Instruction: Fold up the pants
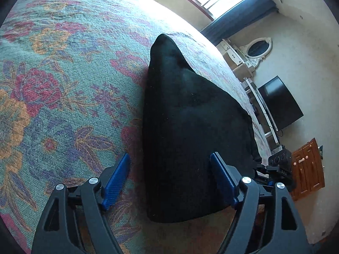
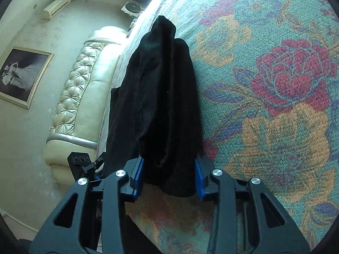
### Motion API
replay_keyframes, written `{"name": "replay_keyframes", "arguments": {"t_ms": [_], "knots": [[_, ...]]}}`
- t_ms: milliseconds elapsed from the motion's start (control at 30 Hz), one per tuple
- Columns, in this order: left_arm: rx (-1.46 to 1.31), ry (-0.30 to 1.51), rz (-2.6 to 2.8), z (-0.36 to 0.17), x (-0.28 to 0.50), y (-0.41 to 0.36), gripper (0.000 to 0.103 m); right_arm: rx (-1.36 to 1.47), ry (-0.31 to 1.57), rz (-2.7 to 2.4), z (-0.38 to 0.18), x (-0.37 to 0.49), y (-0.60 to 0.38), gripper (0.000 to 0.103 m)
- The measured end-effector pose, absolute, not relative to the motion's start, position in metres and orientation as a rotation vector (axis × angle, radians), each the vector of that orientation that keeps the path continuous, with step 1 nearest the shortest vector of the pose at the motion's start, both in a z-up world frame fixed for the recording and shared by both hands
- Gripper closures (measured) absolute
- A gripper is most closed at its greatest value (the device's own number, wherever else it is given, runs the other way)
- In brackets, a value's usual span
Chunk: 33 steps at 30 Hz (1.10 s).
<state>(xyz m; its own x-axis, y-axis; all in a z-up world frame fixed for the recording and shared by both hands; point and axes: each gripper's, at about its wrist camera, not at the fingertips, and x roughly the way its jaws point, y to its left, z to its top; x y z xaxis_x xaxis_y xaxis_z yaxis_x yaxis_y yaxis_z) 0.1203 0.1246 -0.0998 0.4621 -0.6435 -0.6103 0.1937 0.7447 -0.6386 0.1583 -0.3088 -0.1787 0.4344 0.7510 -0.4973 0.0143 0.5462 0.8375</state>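
the black pants point(image 1: 186, 127) lie folded into a long strip on the floral bedspread point(image 1: 63, 84), stretching from near to far. the left gripper point(image 1: 169, 180) stands wide, its blue pads point(image 1: 117, 180) clear of the cloth, near end of the pants between them. the right gripper point(image 2: 168, 176) is narrower, its pads point(image 2: 137, 175) just beside the cloth edges; whether they press i cannot tell

Black pants point(image 1: 190, 127); teal bedspread point(image 1: 63, 84) with red, orange, purple flowers.
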Motion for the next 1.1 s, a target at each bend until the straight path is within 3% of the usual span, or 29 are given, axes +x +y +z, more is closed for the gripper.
{"name": "replay_keyframes", "arguments": {"t_ms": [400,733,833,1000,1100], "knots": [[-0.471,0.875,-0.599,-0.112,0.114,0.134,0.026,0.972,0.979,0.645,-0.190,0.153,-0.330,0.074],[-0.440,0.876,-0.594,-0.104,0.118,0.121,0.017,0.974,0.982,0.586,-0.189,0.135,-0.354,0.074],[-0.431,0.893,-0.555,-0.100,0.118,0.119,0.017,0.953,0.991,0.506,-0.182,0.119,-0.365,0.068],[-0.352,0.899,-0.422,-0.088,0.108,0.111,0.017,0.903,0.977,0.400,-0.166,0.089,-0.367,0.037],[-0.291,0.890,-0.334,-0.077,0.096,0.105,0.017,0.783,0.987,0.286,-0.152,0.069,-0.350,0.029]]}}
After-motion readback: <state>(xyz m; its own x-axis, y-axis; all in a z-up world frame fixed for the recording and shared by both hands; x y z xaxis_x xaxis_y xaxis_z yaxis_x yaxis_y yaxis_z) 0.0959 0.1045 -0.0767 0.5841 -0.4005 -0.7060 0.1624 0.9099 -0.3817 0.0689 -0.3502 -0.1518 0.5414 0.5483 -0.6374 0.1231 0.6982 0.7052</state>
